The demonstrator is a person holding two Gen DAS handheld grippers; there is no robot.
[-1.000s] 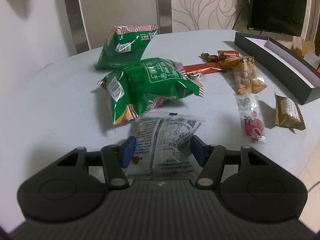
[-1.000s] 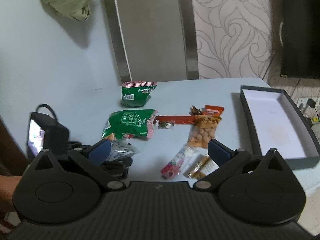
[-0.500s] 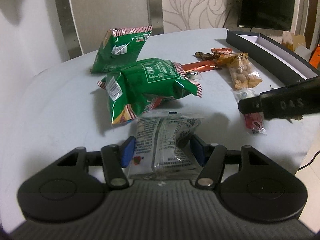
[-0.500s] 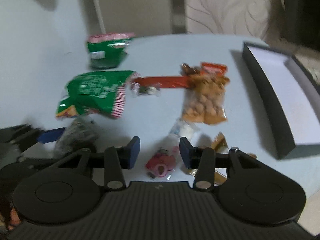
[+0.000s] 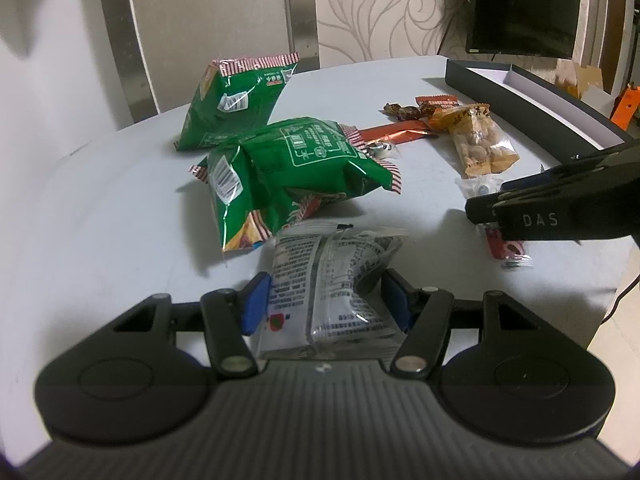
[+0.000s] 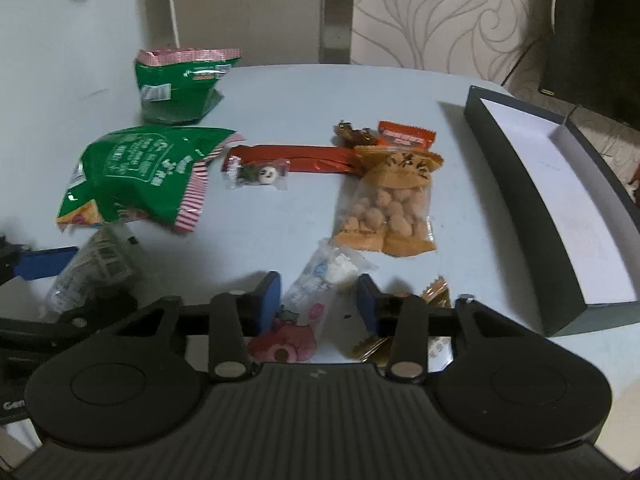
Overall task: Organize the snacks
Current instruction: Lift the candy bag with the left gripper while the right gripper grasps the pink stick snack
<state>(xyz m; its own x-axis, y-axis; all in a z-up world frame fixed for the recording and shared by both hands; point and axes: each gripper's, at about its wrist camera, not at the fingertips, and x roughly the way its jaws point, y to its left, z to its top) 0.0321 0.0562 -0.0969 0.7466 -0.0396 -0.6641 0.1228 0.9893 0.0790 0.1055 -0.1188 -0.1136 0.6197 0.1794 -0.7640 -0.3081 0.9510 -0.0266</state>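
Closing around the pink-and-white candy packet (image 6: 308, 304), just left of the gold sachet (image 6: 437, 295), the right gripper (image 6: 319, 301) should centre before pinching; the left gripper (image 5: 326, 305) pinches the clear printed packet (image 5: 328, 292).

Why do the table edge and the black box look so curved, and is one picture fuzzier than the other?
Both views come through fisheye lenses, so straight lines bow: the black box curves in the right wrist view, the table rim in the left. The right wrist view is softer, slightly blurred; the left is crisp, with glare on the green bag.
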